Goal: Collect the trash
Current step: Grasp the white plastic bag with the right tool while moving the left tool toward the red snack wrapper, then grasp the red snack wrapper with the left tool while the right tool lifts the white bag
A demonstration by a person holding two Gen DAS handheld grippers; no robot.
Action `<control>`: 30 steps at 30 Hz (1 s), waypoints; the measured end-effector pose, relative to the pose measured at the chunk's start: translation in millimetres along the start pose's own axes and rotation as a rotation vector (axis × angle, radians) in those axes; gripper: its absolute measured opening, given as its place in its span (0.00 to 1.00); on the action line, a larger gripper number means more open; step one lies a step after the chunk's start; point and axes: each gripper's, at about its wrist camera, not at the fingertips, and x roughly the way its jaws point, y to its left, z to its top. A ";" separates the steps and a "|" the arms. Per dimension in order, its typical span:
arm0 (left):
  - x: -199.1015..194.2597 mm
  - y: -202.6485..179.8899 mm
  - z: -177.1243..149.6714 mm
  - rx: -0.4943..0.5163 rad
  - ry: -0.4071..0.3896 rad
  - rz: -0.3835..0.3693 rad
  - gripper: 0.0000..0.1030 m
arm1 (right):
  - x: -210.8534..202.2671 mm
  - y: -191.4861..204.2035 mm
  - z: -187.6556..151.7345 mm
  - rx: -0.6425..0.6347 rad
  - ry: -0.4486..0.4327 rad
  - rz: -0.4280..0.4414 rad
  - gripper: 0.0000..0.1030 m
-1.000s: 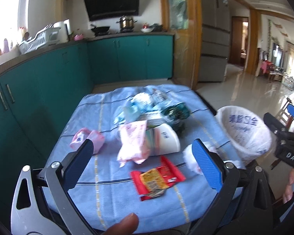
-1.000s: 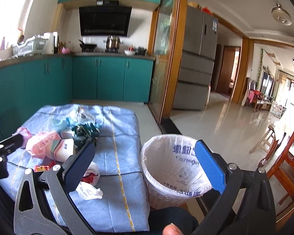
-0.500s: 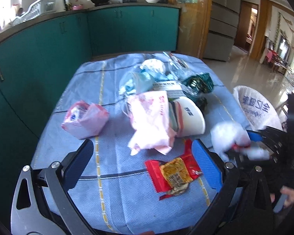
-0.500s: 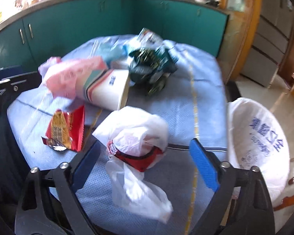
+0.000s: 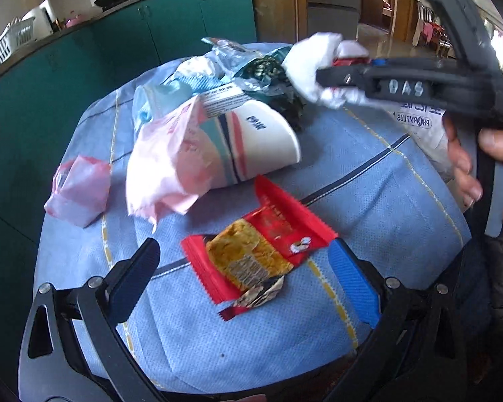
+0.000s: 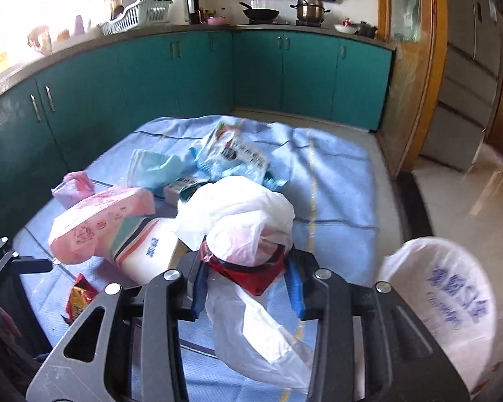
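My right gripper (image 6: pixel 248 288) is shut on a white plastic bag with a red wrapper inside (image 6: pixel 244 231) and holds it above the blue tablecloth (image 6: pixel 335 181); the bag also shows in the left wrist view (image 5: pixel 313 67). My left gripper (image 5: pixel 248 271) is open and low over a red and yellow snack wrapper (image 5: pixel 255 254), one finger on each side. A white paper cup (image 5: pixel 258 144), a pink plastic bag (image 5: pixel 164 164), a small pink packet (image 5: pixel 78 191) and a heap of wrappers (image 5: pixel 251 73) lie on the cloth. The white-lined bin (image 6: pixel 449 301) stands at the table's right.
Teal kitchen cabinets (image 6: pixel 184 70) run along the left and far sides. A wooden door frame (image 6: pixel 415 67) and a fridge (image 6: pixel 469 67) stand at the right. The tiled floor (image 6: pixel 459 207) lies beyond the table's right edge.
My right gripper closed on the white plastic bag and lifted it off the cloth. My left gripper moved forward and down toward the red snack wrapper.
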 end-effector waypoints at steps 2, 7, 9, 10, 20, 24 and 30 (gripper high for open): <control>2.9 -5.7 2.3 0.013 -0.006 -0.015 0.97 | 9.3 -4.5 -7.3 -0.002 0.026 0.021 0.38; 22.0 -12.8 4.4 0.020 0.025 0.003 0.90 | 12.0 -5.4 -12.6 -0.016 0.049 0.030 0.40; 26.4 -11.6 6.6 0.007 0.030 -0.006 0.85 | 11.3 -5.3 -14.9 -0.024 0.050 0.028 0.46; 26.4 -10.5 7.7 -0.001 0.024 -0.009 0.83 | 11.3 -5.7 -16.4 -0.025 0.052 0.024 0.53; 12.1 0.5 4.6 -0.031 -0.010 -0.028 0.53 | 25.9 -3.8 -18.7 -0.026 0.068 -0.001 0.75; 5.1 0.1 1.7 -0.034 -0.025 -0.037 0.50 | 31.0 1.2 -17.6 -0.038 0.072 -0.004 0.75; -10.7 11.0 4.8 -0.062 -0.083 -0.048 0.49 | 31.1 5.1 -17.4 -0.035 0.076 0.031 0.44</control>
